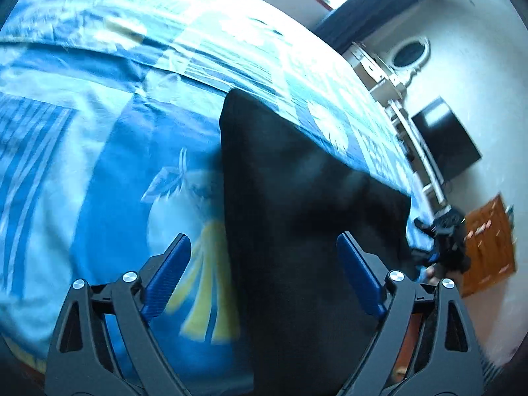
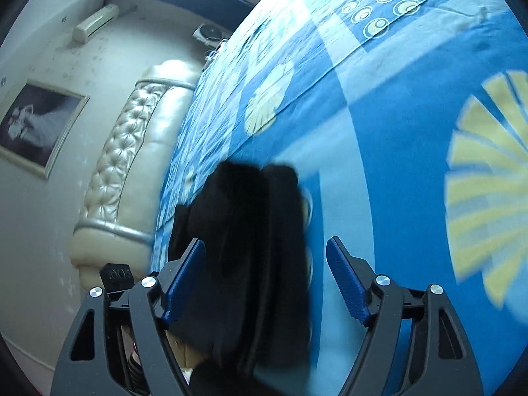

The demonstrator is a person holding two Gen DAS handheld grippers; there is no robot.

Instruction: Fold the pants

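Black pants [image 1: 297, 214] lie flat on a bed with a blue patterned bedspread [image 1: 99, 138]. In the left wrist view my left gripper [image 1: 264, 254] is open above the near end of the pants, its blue pads apart, nothing between them. The right gripper [image 1: 442, 237] shows small at the far right edge of the pants. In the right wrist view the pants [image 2: 250, 231] run away from me as a dark folded strip. My right gripper [image 2: 265, 254] is open above them, its left pad [image 2: 184, 280] over the cloth, holding nothing.
A cream padded headboard [image 2: 132, 165] stands at the left of the bed in the right wrist view, with a framed picture [image 2: 36, 125] on the wall. In the left wrist view a white shelf [image 1: 396, 105], a dark screen [image 1: 445, 138] and an orange wooden door [image 1: 488, 244] lie beyond the bed.
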